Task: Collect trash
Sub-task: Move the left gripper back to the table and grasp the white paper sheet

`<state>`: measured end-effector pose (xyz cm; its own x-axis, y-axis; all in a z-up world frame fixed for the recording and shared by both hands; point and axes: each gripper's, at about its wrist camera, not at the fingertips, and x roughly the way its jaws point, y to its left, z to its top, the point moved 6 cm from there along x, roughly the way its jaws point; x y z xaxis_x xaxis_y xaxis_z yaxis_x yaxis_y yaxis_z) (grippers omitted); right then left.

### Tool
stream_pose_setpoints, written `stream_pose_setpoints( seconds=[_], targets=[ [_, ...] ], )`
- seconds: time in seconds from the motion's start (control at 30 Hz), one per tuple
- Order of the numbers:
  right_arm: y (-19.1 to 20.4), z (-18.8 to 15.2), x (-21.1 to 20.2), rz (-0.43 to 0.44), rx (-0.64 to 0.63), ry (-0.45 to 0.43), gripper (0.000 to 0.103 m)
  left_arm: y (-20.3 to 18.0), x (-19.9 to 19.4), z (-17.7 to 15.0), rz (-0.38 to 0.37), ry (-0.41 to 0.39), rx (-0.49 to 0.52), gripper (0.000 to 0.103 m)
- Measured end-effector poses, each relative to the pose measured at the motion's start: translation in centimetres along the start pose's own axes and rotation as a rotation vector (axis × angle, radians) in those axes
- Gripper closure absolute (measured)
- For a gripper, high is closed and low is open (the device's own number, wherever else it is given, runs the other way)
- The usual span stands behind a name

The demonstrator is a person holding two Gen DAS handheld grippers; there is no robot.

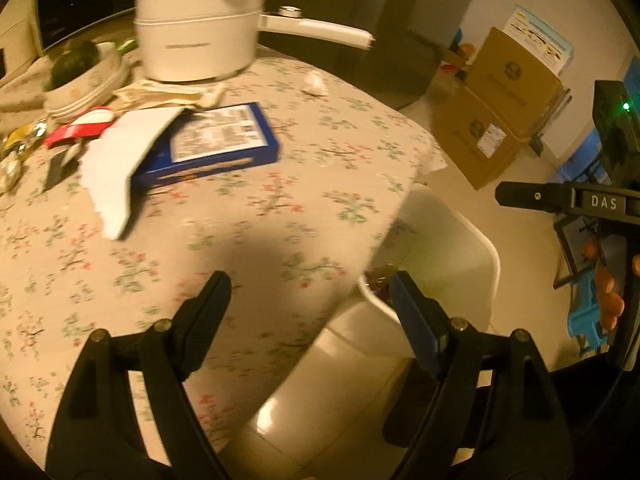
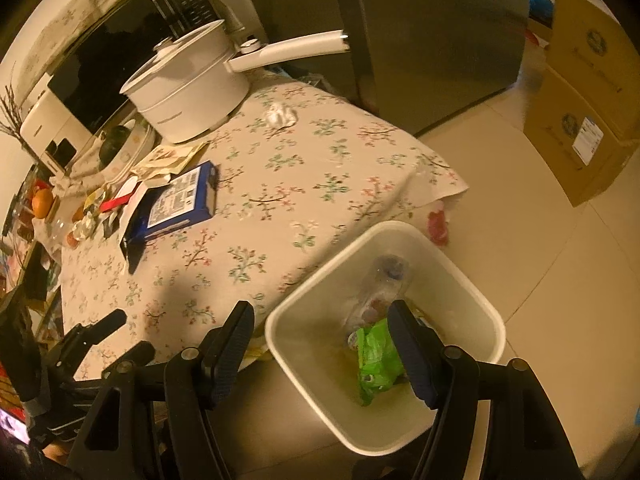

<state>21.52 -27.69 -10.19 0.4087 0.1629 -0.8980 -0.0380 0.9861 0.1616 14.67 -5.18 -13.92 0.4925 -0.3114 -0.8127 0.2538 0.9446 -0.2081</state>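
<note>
Both grippers are empty w/ fingers spread apart: the left gripper [image 1: 310, 312] sits at lower centre of its view over the table [image 1: 224, 248] edge, the right gripper [image 2: 320, 344] at lower centre of its view, straddling the near rim of the bin [image 2: 472, 264]. The bin stands on the floor just off the table's corner; inside lie a green wrapper [image 2: 376, 356] and a clear bottle [image 2: 380, 284], so some trash is already in. What's left sits upper left in both views: a blue box [image 1: 216, 140] w/ a white torn flap [image 1: 120, 160] draped over its left end, plus a red wrapper [image 1: 80, 128] and foil scraps [image 1: 20, 140] by the plates at the far left edge. A crumpled tissue [image 2: 282, 114] lies alone at top centre of the right view, next to the white pot [image 2: 188, 92]. The box is the likely next pick: it lies up and left of both sets of fingers, long axis running roughly left-right in the left view, and the left gripper looks nearer to it; the right one is better placed for the bin. Surface is a floral cloth, soft, could bunch if dragged. Room: tiled floor, cardboard boxes [image 1: 508, 96] at right, microwave [image 2: 132, 52] upper left, dim yellow light, some blur.
</note>
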Motion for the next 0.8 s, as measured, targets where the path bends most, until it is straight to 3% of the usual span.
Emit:
stream_pose_setpoints(
  seconds=[0.27,0.43,0.8],
  targets=[
    [3.9,0.5,1.2,0.012,-0.034,0.005,0.027,6.1,-1.8,-0.6,0.106,-0.014,-0.074,0.015],
    [5.9,0.7,2.0,0.019,-0.055,0.016,0.027,10.3,-2.1,-0.6,0.239,-0.038,-0.113,0.008],
    [6.2,0.3,4.3,-0.02,-0.059,0.054,0.026,12.8,3.2,2.3,0.439,-0.023,-0.028,0.008]
  ],
)
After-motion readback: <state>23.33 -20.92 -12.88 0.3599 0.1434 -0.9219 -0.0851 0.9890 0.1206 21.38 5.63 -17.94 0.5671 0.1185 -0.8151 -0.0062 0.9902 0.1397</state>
